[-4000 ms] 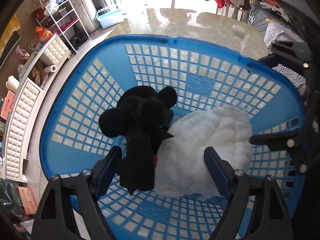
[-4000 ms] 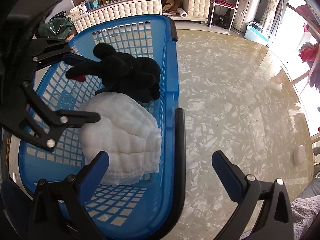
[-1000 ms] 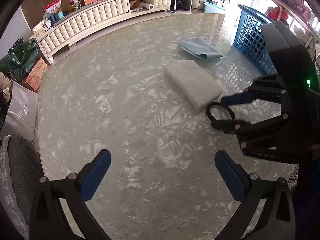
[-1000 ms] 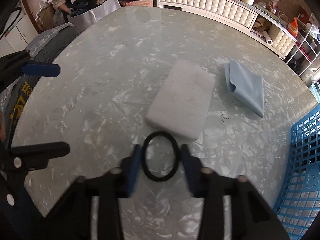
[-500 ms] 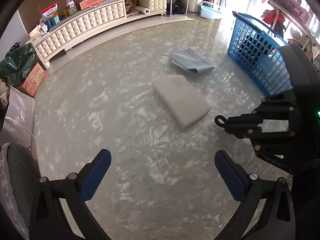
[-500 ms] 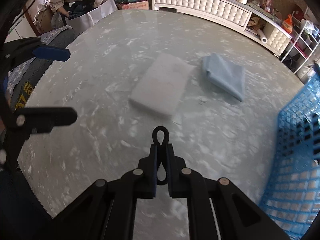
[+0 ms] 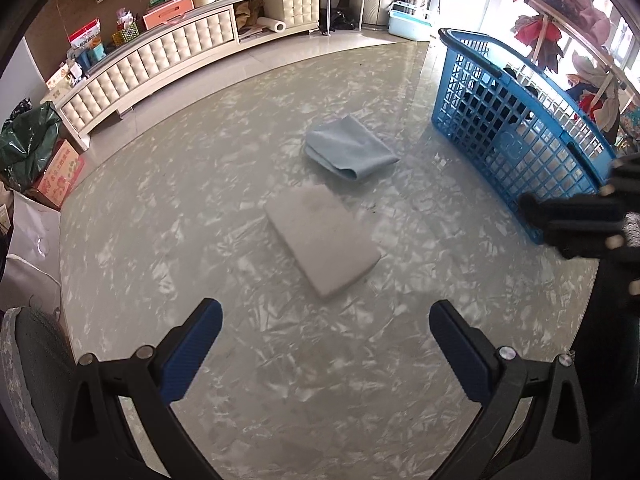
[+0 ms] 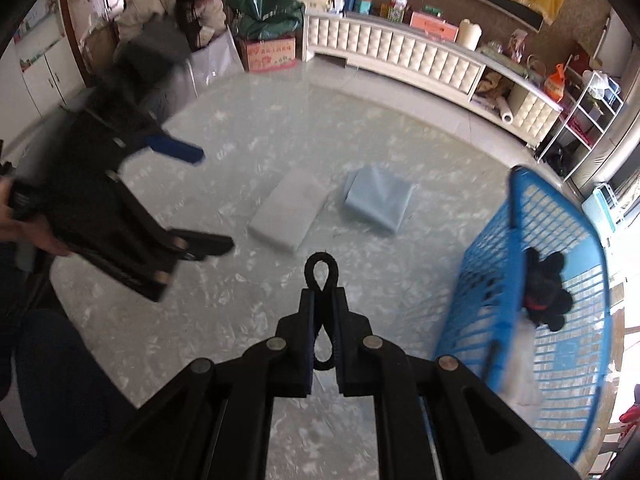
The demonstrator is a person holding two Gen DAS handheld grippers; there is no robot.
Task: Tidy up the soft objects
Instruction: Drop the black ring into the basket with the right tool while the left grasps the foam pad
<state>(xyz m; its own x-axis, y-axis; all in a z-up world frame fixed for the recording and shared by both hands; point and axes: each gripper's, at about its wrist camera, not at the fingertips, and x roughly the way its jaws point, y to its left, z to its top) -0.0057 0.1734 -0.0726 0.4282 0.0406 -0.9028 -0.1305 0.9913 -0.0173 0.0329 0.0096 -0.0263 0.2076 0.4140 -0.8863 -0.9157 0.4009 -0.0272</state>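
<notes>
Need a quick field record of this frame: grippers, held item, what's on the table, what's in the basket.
left gripper: open, empty, above the table
right gripper: shut on black hair tie, its loop squeezed flat between the fingers
table: pale marbled top
on table: white sponge pad; folded blue cloth beyond it, slightly apart
basket: blue plastic, at the table's right side
in basket: black plush toy; white soft item, blurred
left to sort: pad, cloth, hair tie

On the counter [image 7: 200,208] the sponge [image 7: 322,246] lies before the folded cloth [image 7: 350,152]; the basket [image 7: 520,160] stands right of both, holding a plush toy [image 8: 546,292].
</notes>
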